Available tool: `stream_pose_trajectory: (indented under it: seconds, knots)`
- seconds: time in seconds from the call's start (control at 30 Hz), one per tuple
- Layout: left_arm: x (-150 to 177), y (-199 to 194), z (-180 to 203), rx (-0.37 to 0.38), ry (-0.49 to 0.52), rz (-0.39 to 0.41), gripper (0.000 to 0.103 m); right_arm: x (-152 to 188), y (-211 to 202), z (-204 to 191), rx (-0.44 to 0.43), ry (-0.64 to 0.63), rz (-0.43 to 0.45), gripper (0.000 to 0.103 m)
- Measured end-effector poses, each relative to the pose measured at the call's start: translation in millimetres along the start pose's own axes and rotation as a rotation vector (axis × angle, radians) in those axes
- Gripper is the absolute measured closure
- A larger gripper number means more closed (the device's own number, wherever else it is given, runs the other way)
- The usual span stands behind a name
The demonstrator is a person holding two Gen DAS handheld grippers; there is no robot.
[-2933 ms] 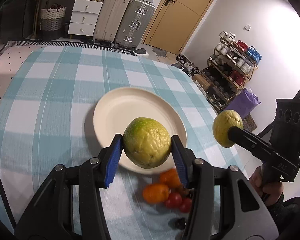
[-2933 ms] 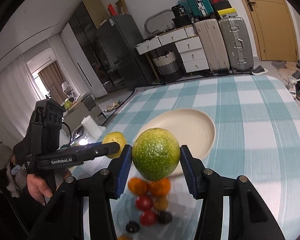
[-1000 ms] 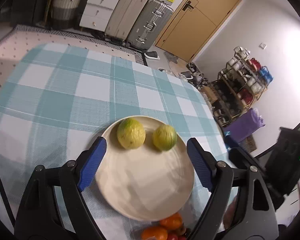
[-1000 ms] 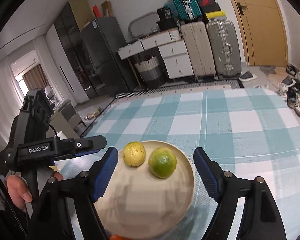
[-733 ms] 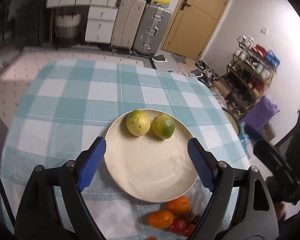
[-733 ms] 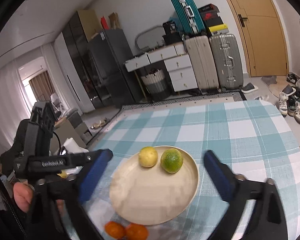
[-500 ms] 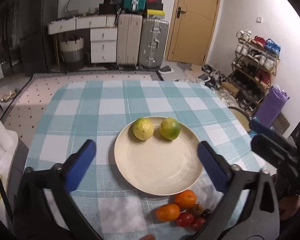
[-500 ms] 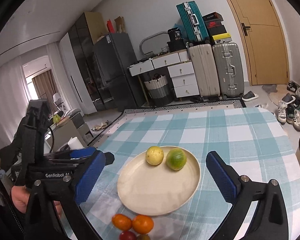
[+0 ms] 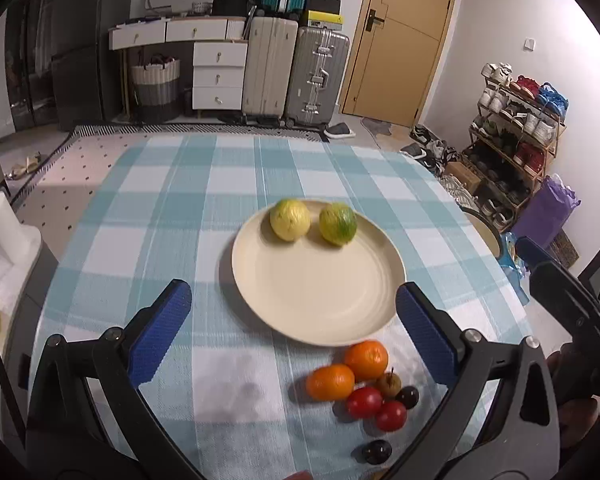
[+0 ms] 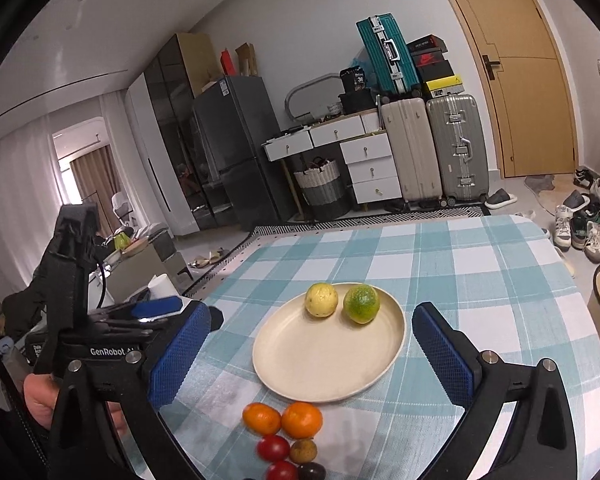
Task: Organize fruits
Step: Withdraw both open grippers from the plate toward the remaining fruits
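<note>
Cream plate (image 9: 380, 308) holds two green-yellow fruits (image 9: 290, 219), both grippers empty.

A lived-in home: suitcases (image 9: 296, 68), shoe rack (image 9: 518, 128), fridge (image 10: 236, 152), checked tablecloth (image 9: 204, 184).

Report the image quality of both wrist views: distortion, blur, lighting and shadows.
Left wrist view: strong fisheye bending with dark corners; the round cream plate is sharp, the yellow-green citrus fruit slightly smeared, and a soft grey shadow lies on the blue-and-white checked tablecloth. Right wrist view: the same bending, curving the tan door; even lighting, bright white curtains, and sharp small orange mandarins.
</note>
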State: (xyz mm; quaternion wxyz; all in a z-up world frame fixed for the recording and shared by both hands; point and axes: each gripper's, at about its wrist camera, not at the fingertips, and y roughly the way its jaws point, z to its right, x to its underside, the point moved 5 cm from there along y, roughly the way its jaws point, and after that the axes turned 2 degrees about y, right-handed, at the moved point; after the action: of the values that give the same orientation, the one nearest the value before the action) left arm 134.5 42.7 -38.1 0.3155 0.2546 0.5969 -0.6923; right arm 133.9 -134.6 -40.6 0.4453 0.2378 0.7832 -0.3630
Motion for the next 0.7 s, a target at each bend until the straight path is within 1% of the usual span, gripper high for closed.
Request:
stream_pose_trajectory:
  seconds: [0.1, 0.2, 0.43, 0.57, 0.7]
  knots:
    - [11.6, 5.1, -0.9, 0.007, -0.015, -0.020, 0.001, 6.8, -3.7, -2.0, 0.000, -0.002, -0.002, 0.000]
    - [23.1, 11.7, 0.8, 0.014, -0.006, -0.055, 0.001, 13.5, -3.9, -4.1, -0.004, -0.001, -0.013, 0.000]
    - [42.1, 22.8, -2.5, 0.028, -0.016, -0.093, 0.001, 33.9, -1.0, -6.2, 0.009, -0.007, -0.056, 0.000]
    - [49.0, 29.6, -4.7, 0.040, -0.027, -0.115, 0.001, 46.0, 4.5, -4.4, 0.025, -0.006, -0.102, 0.000]
    - [58.8, 40.1, -6.5, 0.057, -0.028, -0.156, 0.001, 52.7, 6.0, -2.1, 0.029, 0.005, -0.115, 0.000]
